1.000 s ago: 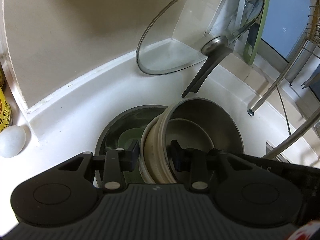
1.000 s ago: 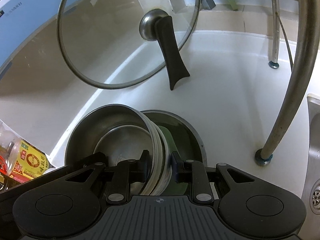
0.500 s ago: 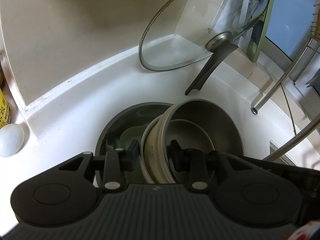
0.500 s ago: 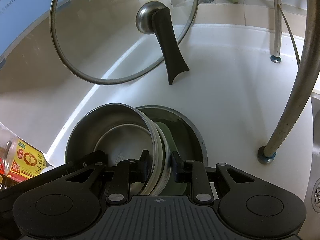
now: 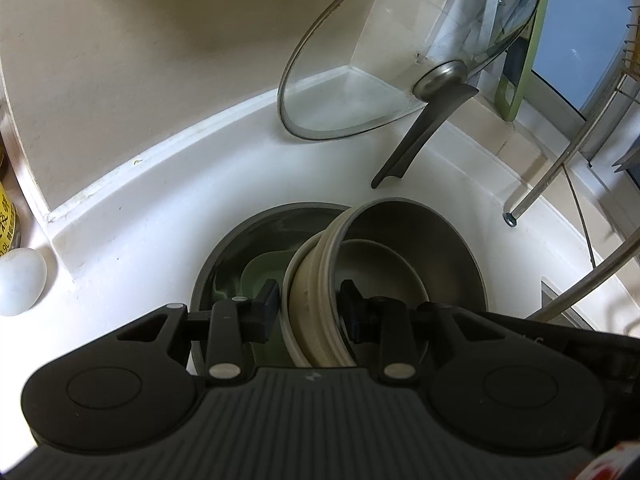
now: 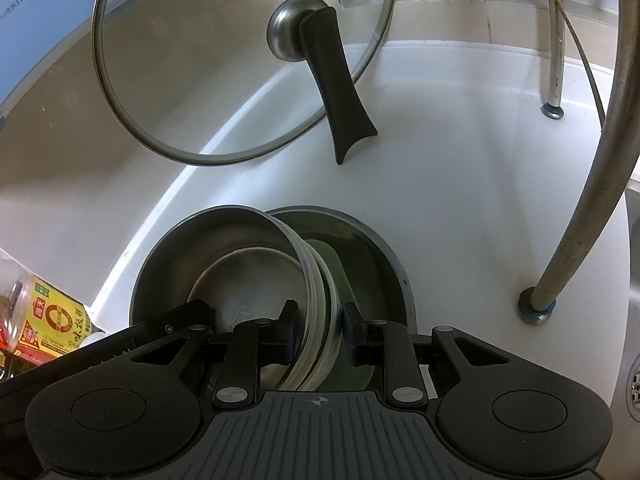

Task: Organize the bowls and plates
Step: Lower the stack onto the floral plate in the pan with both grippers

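While both claws share one load, the stack of bowls (image 5: 316, 312) hangs tipped on edge over a dark plate (image 5: 236, 256) on the white counter (image 5: 140, 216). Left gripper (image 5: 309, 307): pinching the stack's rim. Right gripper (image 6: 318, 326): pinching the same rim from the opposite side, likely to steady the weight. Steel bowl (image 6: 224, 256): outermost, mouth sideways. Glass lid (image 6: 224, 72): leaning against the back wall, propped on its handle, well apart. Green dish (image 6: 334, 276): lying in the plate.
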